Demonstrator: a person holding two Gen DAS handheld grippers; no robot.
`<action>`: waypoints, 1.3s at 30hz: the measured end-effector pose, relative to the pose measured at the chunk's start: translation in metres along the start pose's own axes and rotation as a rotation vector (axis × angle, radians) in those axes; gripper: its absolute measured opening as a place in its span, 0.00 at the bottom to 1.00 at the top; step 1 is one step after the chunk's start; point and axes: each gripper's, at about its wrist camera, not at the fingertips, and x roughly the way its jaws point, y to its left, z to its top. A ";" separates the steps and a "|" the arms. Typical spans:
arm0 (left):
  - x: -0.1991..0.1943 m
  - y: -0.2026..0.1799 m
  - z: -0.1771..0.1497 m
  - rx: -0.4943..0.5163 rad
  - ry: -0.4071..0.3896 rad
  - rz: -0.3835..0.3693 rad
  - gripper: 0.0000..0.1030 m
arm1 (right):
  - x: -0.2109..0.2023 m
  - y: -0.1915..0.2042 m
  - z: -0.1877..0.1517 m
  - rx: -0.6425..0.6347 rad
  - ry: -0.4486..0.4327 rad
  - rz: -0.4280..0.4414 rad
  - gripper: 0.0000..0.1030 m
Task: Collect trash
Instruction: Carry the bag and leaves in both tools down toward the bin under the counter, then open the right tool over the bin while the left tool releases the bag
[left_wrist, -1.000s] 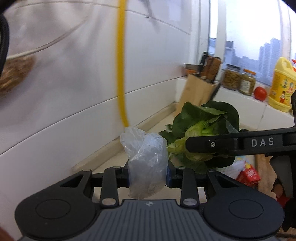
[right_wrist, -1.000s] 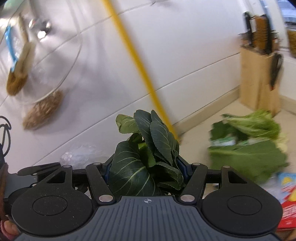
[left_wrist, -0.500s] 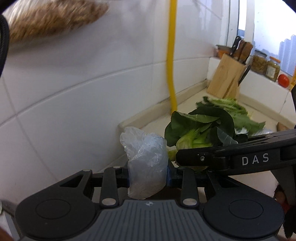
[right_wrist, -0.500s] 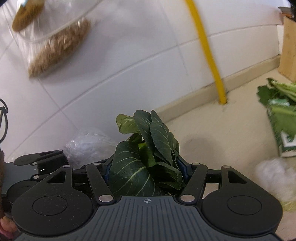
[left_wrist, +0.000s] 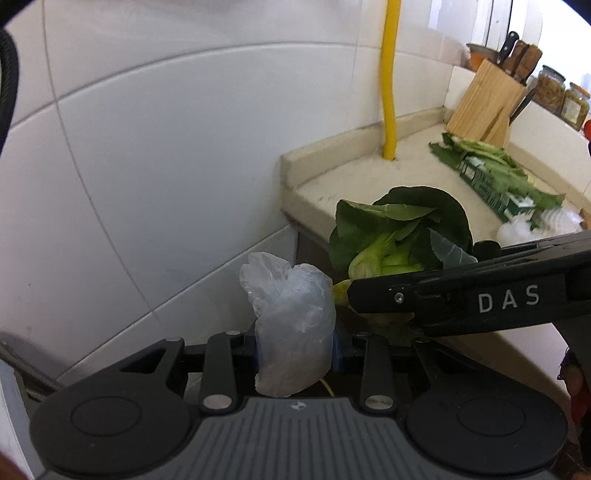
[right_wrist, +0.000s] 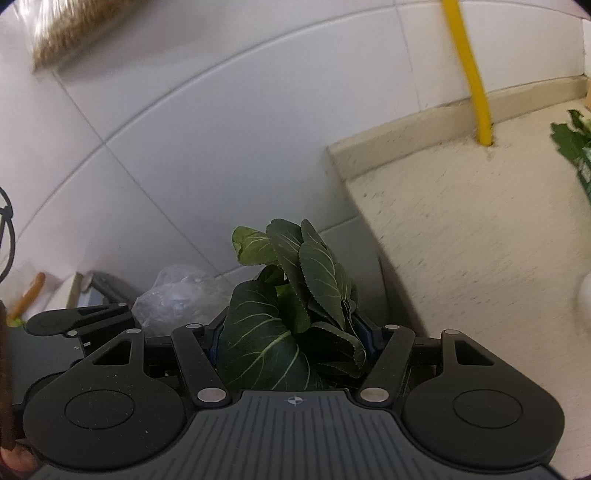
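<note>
My left gripper is shut on a crumpled clear plastic bag that sticks up between its fingers. My right gripper is shut on a bunch of dark green leafy vegetable. In the left wrist view the same leafy bunch shows to the right, held by the right gripper's black body marked DAS. In the right wrist view the plastic bag appears at the left, beside the leaves. Both grippers hang past the left end of the beige countertop, in front of the white tiled wall.
A yellow pipe rises from the counter's back edge. More green leaves and a green packet lie on the counter, near a wooden knife block and jars. A dark bin-like rim sits low on the left.
Both grippers have swung left and downward, off the end of the countertop, each keeping its hold. The knife block and the counter leaves have slid to the far right of the views.
</note>
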 end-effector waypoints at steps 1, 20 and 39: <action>0.003 -0.001 0.002 0.000 0.007 0.002 0.31 | 0.004 0.001 0.000 0.000 0.008 0.001 0.68; 0.035 0.012 -0.023 -0.004 0.137 0.012 0.41 | 0.051 0.016 -0.015 -0.039 0.144 -0.044 0.68; 0.051 0.019 -0.032 -0.005 0.226 0.042 0.58 | 0.085 0.008 -0.020 0.012 0.204 -0.056 0.71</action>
